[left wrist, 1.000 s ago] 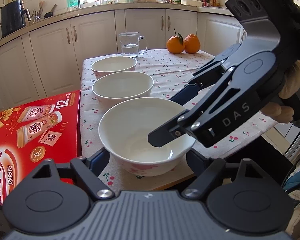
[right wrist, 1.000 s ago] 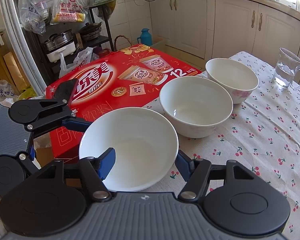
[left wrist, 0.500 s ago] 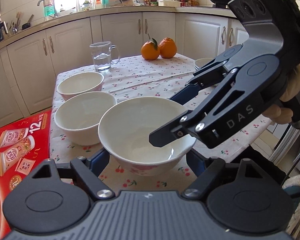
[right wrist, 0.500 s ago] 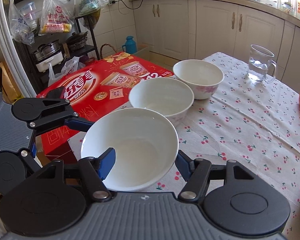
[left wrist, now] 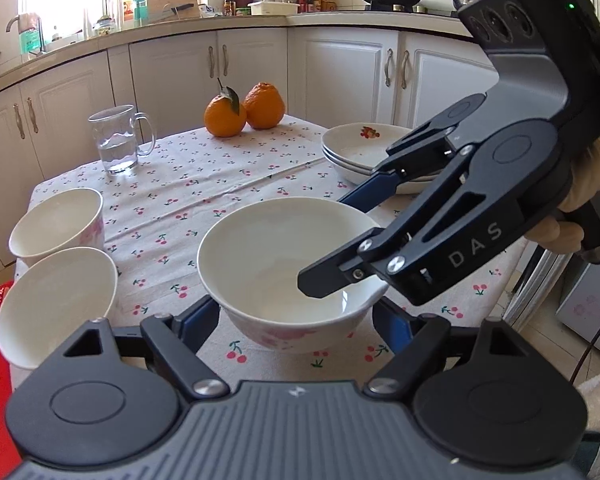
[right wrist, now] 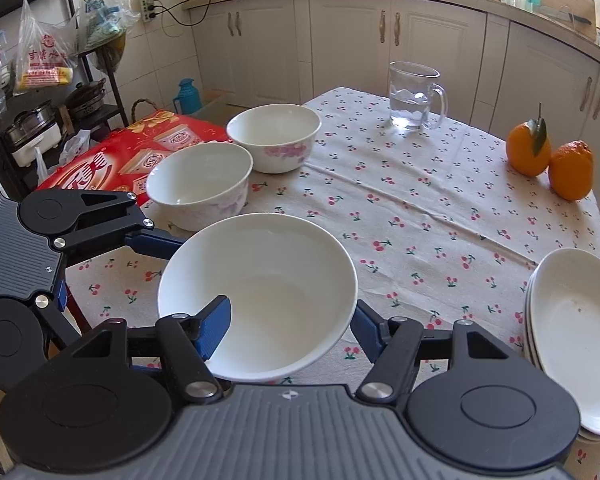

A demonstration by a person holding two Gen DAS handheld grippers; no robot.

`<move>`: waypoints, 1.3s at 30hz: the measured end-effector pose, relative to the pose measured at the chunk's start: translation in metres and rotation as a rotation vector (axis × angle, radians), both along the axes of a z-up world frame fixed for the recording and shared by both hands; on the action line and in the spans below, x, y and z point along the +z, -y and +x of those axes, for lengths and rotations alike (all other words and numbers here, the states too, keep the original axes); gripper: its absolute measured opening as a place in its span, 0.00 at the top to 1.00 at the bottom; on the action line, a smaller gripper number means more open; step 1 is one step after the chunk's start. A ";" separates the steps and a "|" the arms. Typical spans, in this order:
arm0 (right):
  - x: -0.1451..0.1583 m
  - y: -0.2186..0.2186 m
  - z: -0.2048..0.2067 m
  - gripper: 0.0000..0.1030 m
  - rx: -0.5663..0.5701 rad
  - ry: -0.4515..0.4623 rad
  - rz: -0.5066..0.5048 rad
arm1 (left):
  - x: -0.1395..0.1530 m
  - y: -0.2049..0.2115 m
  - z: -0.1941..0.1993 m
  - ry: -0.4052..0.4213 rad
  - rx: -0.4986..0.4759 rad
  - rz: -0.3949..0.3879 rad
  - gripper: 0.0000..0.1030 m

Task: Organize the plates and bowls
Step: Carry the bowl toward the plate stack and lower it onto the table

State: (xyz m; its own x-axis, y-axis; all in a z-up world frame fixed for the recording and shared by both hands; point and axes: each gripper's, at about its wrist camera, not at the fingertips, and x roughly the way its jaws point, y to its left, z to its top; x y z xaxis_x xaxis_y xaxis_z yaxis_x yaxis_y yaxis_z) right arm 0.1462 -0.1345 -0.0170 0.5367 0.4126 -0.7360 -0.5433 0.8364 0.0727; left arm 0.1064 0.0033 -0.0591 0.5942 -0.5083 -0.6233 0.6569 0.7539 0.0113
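A white bowl with pink flowers [left wrist: 276, 256] [right wrist: 268, 280] is held above the cherry-print tablecloth [left wrist: 220, 184] by both grippers. My left gripper [left wrist: 296, 320] is shut on its lower sides, a blue pad on each side. My right gripper [right wrist: 290, 328] [left wrist: 332, 240] comes in from the right and is shut on the bowl's wall, one finger inside and one outside. Two more white bowls [left wrist: 56, 224] [left wrist: 56, 292] stand at the table's left edge, seen also as bowls [right wrist: 274, 136] [right wrist: 198, 188]. A stack of white plates [left wrist: 360, 152] [right wrist: 572, 320] sits at the right.
Two oranges [left wrist: 244, 112] [right wrist: 548, 156] and a glass mug of water [left wrist: 116, 140] [right wrist: 412, 96] stand at the table's far side. A red carton [right wrist: 152, 148] lies beside the table on the left. Kitchen cabinets run behind. A gloved hand [left wrist: 580, 200] holds the right gripper.
Both grippers have carried the bowl to the right along the table, away from the red carton and the two other bowls. The plate stack has come into view. Both grips are unchanged.
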 end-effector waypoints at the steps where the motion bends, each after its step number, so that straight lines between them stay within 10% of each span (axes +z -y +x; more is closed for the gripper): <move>1: -0.001 0.003 0.002 0.31 -0.009 -0.002 0.001 | -0.001 0.003 0.003 -0.003 -0.003 -0.002 0.19; 21: -0.014 0.023 0.017 0.29 -0.070 -0.002 -0.009 | -0.010 0.019 0.020 -0.008 -0.011 -0.015 0.19; 28: -0.010 0.023 0.011 0.02 -0.070 0.027 0.019 | -0.011 0.017 0.013 -0.001 -0.010 0.000 0.09; 39: 0.008 0.017 -0.004 0.00 -0.062 0.080 0.020 | 0.009 -0.009 -0.007 0.018 0.055 -0.026 0.05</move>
State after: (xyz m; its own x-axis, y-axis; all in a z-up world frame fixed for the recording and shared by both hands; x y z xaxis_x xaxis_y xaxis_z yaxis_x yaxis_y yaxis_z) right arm 0.1426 -0.1511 -0.0086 0.6184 0.3911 -0.6816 -0.4956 0.8672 0.0480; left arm 0.0996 0.0123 -0.0505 0.6328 -0.4903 -0.5993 0.6143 0.7890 0.0032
